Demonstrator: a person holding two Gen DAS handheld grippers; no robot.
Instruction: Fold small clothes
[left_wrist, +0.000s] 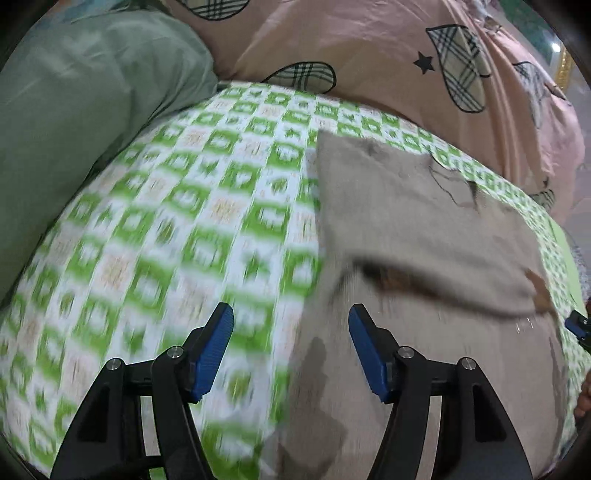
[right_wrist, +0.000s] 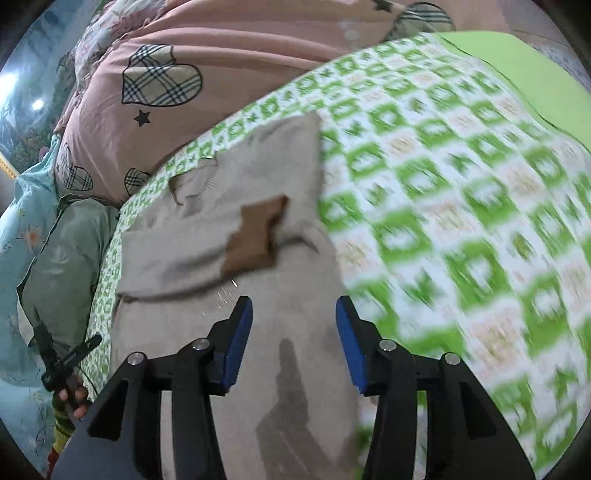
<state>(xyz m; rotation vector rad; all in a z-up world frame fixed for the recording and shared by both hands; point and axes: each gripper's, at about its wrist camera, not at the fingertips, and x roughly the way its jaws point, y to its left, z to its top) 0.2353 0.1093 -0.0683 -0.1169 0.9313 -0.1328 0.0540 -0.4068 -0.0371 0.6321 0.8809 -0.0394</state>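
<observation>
Beige garment (left_wrist: 406, 206) lies on the bed, on the green-and-white checked sheet (left_wrist: 166, 206), toward its right half in the left wrist view. Its far part is already doubled over the near part; a brown patch (right_wrist: 255, 236) shows at the fold's edge.

Left tongs (left_wrist: 291, 350): spread, nothing between the pads, hanging over the garment's left edge. Right tongs (right_wrist: 294, 343): spread too, empty, above the near flat panel.

Both views are smeared, so exact heights above the cloth cannot be read.

Risks, as I judge them:
- Pads closing on the sheet along with the garment edge would drag the bedding and wrinkle the fold.
- Gripping only the top layer would peel open the fold already made.
- Soft knit and soft mattress: uneven pull from the two sides would skew the next fold.
- Pink quilt (left_wrist: 369, 55) and green pillow (left_wrist: 85, 122) crowd the far side, limiting room to lay cloth.
</observation>
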